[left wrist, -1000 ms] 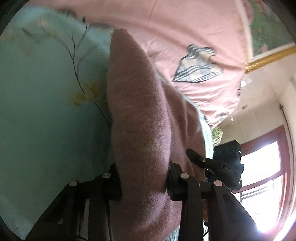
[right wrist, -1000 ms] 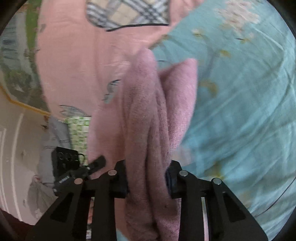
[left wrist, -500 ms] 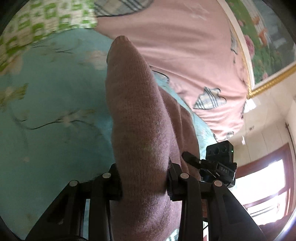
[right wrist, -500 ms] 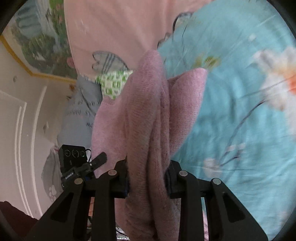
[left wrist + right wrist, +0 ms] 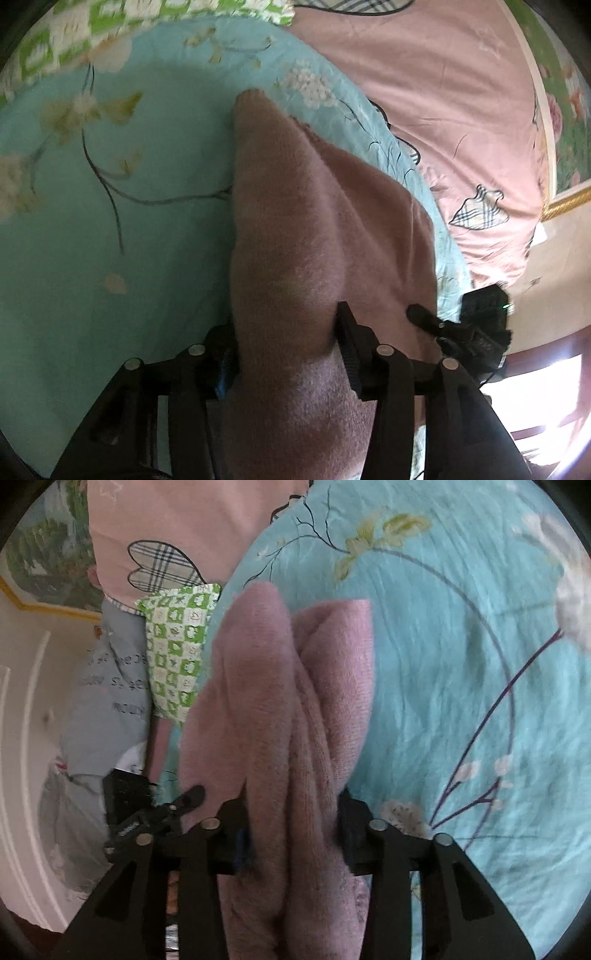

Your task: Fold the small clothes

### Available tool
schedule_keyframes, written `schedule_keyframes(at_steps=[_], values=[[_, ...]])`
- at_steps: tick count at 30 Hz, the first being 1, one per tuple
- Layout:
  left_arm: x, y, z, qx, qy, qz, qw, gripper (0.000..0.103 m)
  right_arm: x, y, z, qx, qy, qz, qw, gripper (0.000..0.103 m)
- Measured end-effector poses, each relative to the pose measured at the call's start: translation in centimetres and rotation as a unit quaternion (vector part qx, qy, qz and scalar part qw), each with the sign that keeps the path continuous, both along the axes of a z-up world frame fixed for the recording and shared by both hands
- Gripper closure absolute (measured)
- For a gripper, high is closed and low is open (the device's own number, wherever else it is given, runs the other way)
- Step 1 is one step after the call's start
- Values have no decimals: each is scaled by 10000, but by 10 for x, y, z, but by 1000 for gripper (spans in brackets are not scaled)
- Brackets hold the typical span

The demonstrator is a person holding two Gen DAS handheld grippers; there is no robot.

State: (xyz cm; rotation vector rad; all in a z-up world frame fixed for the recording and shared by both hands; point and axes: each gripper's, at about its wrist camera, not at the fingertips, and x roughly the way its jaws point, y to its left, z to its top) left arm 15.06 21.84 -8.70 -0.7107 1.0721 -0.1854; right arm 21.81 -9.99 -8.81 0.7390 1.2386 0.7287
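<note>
Garment: a mauve knitted piece (image 5: 295,236), fuzzy and thick, lay bunched between both tools over the turquoise flowered bedspread (image 5: 110,229).
Left gripper (image 5: 284,350): its jaws had just been opening, yet the bunched knit filled the gap and the pads looked to be touching the wool on both sides — a loosening pinch, as I judged it.
Right gripper (image 5: 293,830): the same story; jaws just widening, several folds of the knit (image 5: 280,701) stacked between them and bulging past the pads.
Where it was: held at two points, the free end draped forward onto the bedspread (image 5: 461,664), near the pink quilt (image 5: 443,92) and the green checked pillow (image 5: 177,646).
How it would handle: soft, limp, fairly light — it would sag and keep no crease by itself; the fuzzy surface looked grippy, not slippery.
Where to take hold: at an edge or corner, one layer thick if possible, not on a fat bundle.
Risk: a thick wad could spring open once released.
</note>
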Motion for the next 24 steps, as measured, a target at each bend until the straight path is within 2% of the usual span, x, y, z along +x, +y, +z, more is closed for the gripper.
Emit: schedule_keyframes(at_steps=[4, 6, 8, 12, 13, 14, 15, 17, 19, 21, 24], values=[[9, 7, 23, 441, -143, 113, 9989, 52, -3, -9, 25, -657, -431, -111, 9968, 58], [14, 17, 31, 457, -271, 217, 9984, 49, -3, -16, 39, -932, -743, -283, 9925, 58], [25, 24, 31, 381, -279, 284, 9985, 47, 3, -16, 51, -978, -981, -381, 9896, 58], [57, 22, 20, 413, -183, 296, 9985, 49, 30, 1, 51, -991, -1038, -375, 9889, 58], [65, 21, 16, 451, -135, 303, 9984, 51, 37, 7, 49, -897, -1071, -356, 9896, 62], [68, 19, 14, 520, -107, 296, 9981, 58, 44, 14, 45, -833, -1056, -302, 9905, 94], [73, 17, 15, 686, -132, 274, 9972, 66, 48, 18, 44, -894, -1030, -251, 9903, 94], [80, 11, 16, 1153, -93, 221, 9930, 66, 50, 18, 51, -955, -1201, -404, 9873, 94], [87, 6, 6, 1436, 97, 135, 9895, 66, 51, 18, 48, -1290, -1226, -465, 9829, 94], [92, 3, -3, 1538, 160, 85, 9879, 64, 55, 17, 25, -1514, -936, -453, 9830, 94], [91, 6, -2, 1490, 184, 94, 9886, 63, 56, 12, 10, -1435, -724, -534, 9856, 93]])
